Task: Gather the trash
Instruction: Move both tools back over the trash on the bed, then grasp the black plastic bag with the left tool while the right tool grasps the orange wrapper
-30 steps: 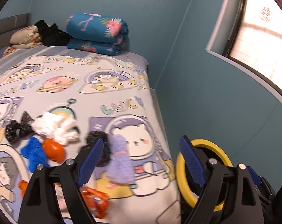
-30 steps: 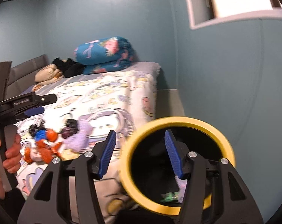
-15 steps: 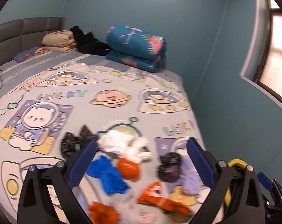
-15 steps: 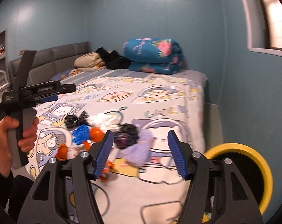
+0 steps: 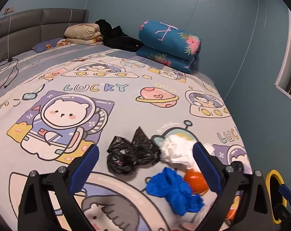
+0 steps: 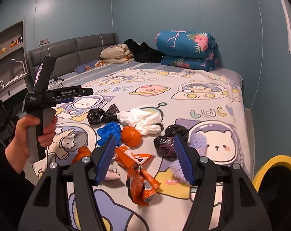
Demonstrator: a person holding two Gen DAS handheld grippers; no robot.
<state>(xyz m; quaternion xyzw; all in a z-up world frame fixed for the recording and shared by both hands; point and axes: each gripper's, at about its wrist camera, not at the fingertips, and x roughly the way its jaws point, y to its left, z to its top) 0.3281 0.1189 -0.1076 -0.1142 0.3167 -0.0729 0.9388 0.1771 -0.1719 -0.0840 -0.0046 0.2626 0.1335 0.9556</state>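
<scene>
Both claws hang empty over the bed (image 6: 213, 100), left gripper (image 5: 145, 163) spread wide, right gripper (image 6: 143, 154) part open, while the whole trash pile (image 6: 134, 132) lies uncollected near the bed's foot, beside the yellow-rimmed bin (image 6: 276, 165).

Glossy crinkled black plastic bag (image 5: 130, 156), matt cloth bedsheet (image 5: 126, 104).

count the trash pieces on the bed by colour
black: 2, one bag by the white wad, one by the right gripper
white: 1
blue: 1
orange: 3, ball, wrapper, small piece
lilac: 1
pale scrap: 1
total: 9
</scene>
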